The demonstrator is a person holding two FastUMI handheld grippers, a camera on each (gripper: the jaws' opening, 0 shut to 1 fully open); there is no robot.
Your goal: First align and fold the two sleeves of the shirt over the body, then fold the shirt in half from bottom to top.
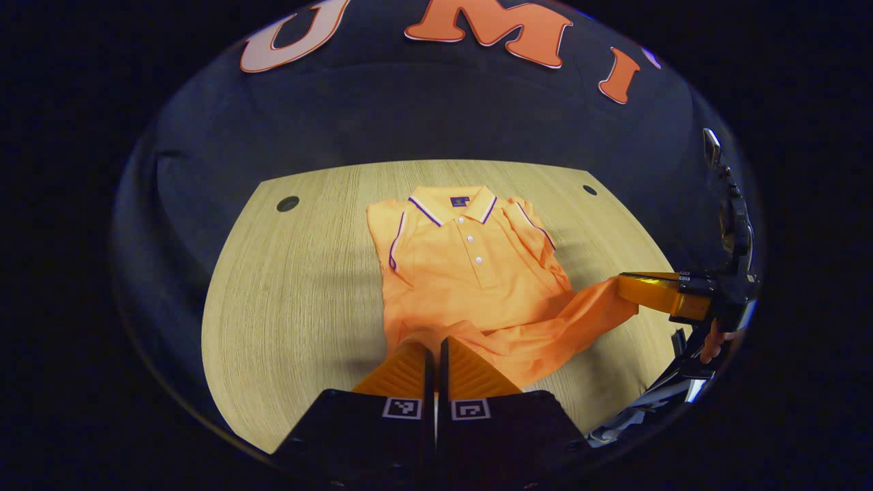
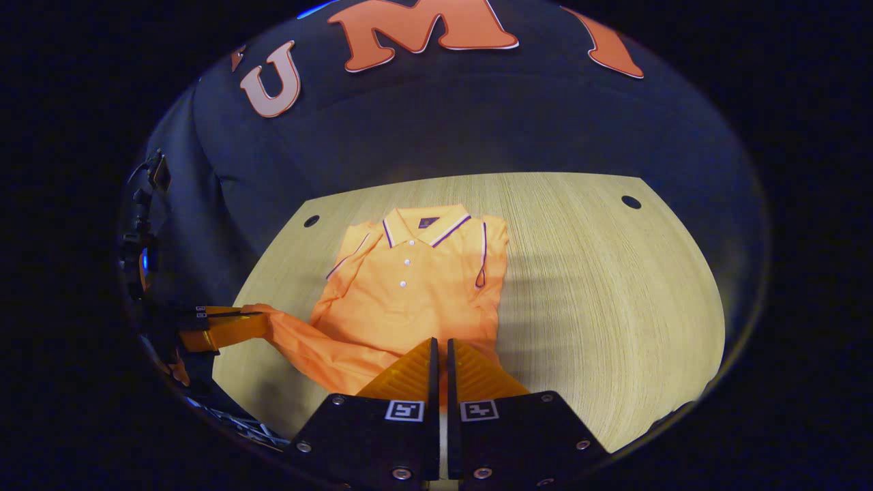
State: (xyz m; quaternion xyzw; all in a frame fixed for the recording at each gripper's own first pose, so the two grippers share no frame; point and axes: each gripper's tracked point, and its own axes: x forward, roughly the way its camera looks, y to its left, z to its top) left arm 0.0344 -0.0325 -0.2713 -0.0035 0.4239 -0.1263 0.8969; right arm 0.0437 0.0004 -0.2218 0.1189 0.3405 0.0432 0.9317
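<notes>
Left gripper view: shirt [image 1: 470,273] lies collar-far on wooden table [image 1: 286,307], both sleeves folded in. Left gripper [image 1: 436,351] clamps the hem's corner, fingers together. Right gripper [image 2: 440,354] likewise pinches the other hem corner, lifted off the table.

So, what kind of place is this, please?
Probably a recording booth, not a home: dark cloth wall, a wooden table with round holes, and one orange shirt laid out for folding.

shirt [image 1: 470,273]: 1 | table [image 1: 286,300]: 1 | table holes [image 1: 287,203]: 2 | grippers [image 1: 435,341]: 2
</notes>
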